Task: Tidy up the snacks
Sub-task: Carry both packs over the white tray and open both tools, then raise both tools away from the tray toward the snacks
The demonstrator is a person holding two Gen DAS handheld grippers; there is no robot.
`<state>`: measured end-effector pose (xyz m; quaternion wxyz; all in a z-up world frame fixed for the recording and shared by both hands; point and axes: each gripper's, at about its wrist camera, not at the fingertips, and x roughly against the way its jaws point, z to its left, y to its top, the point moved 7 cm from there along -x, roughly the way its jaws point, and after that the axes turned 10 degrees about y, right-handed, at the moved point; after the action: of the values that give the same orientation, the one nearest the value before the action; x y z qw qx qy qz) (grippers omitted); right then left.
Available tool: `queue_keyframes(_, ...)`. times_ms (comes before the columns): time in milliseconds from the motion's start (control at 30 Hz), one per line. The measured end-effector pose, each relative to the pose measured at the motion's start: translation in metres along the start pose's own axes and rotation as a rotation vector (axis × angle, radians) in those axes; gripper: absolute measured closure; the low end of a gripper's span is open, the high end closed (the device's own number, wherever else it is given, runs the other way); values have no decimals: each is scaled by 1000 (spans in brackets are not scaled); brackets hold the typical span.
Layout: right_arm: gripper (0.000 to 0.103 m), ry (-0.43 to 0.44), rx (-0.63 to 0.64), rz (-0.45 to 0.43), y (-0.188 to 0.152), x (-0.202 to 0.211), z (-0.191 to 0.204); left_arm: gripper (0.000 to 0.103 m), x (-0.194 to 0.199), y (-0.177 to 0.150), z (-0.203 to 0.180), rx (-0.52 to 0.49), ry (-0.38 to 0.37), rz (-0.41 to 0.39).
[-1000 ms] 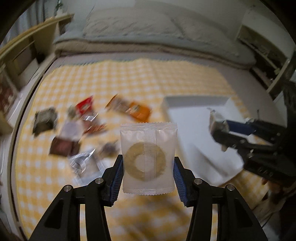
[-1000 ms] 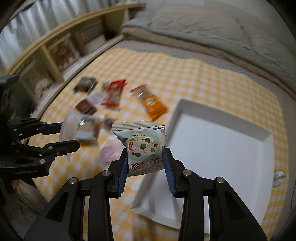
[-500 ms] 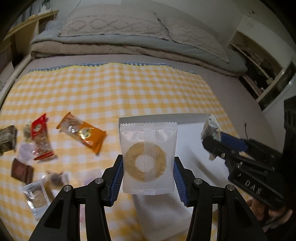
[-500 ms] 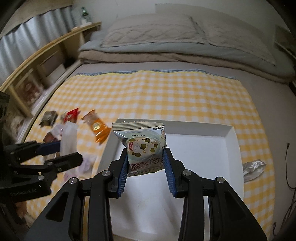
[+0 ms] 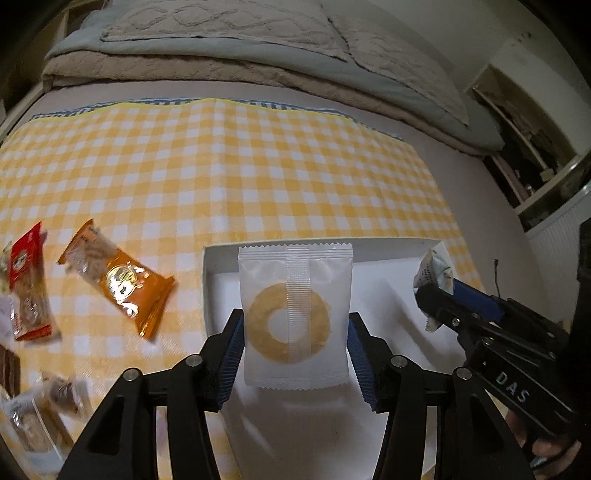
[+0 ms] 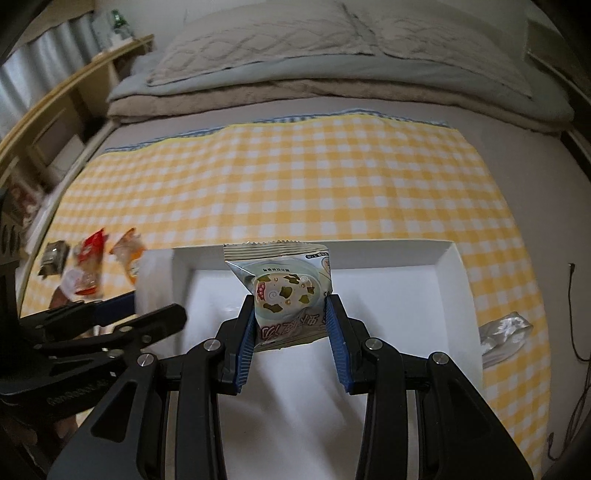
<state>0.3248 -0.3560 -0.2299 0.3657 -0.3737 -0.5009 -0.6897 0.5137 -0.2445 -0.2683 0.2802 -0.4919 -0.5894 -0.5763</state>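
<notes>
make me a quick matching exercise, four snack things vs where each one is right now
Things:
1. white ring-biscuit packet
2. pale green soup packet
3. orange snack packet
4. silver packet

Places:
A. lying on the checked cloth, right of the white tray
B. clamped in the left hand-held gripper
C. lying on the checked cloth, left of the tray
D. clamped in the right hand-held gripper

Pairs: 1-B, 2-D, 3-C, 4-A

Home bedroom, folded bedding [image 6: 332,74], pillows [image 5: 229,29], probably wooden shelving [image 6: 55,122]
</notes>
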Motion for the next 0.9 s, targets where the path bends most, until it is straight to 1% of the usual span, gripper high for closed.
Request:
queue_keyframes(33,65,-1,-6,3,1,-2,-2,39,-4,-1,0,-2,0,1)
queue_keyframes(67,65,0,-10,3,1,-3,-5,30,-8,0,2,-3,16,0)
queue_keyframes(167,63,-7,-28,-9,1,-5,-14,19,-11,1,6,-20,46,-13)
queue_keyframes(200,56,-13,-39,-11,1,-5,-17,18,-9,0,8,-26,54,-17)
queue_keyframes(233,52,-16,-48,-6,1,-6,-19,16,-7,-1,9,-30,62,-20)
queue_keyframes(267,45,-23,-56,0,0,-6,-22,13,-7,-1,10,-34,70,-24)
queue_keyframes(300,41,-26,-60,4,-1,-6,-24,11,-5,-3,9,-36,73,-25)
queue_keyframes(367,39,-25,-59,10,-3,-5,-25,2,-3,-6,11,-42,81,-27)
queue_keyframes(400,37,-24,-55,16,-5,-4,-26,0,0,-7,10,-46,87,-33)
queue_keyframes(433,37,-22,-53,18,-6,-3,-26,0,0,-9,11,-55,96,-37)
queue_keyframes(633,24,-19,-42,21,-13,4,-29,0,12,-23,3,-111,125,-31)
queue_keyframes(700,14,-12,-48,19,-15,8,-31,0,16,-26,1,-124,127,-35)
queue_keyframes(733,11,-8,-49,13,-15,10,-31,0,19,-28,0,-130,127,-37)
queue_keyframes(767,3,-7,-42,0,-16,13,-31,0,20,-29,-1,-136,128,-37)
queue_keyframes(800,0,-12,-30,-8,-17,16,-30,0,22,-31,-2,-141,128,-37)
queue_keyframes(900,0,-22,3,-18,-19,23,-26,0,28,-34,-2,-153,135,-41)
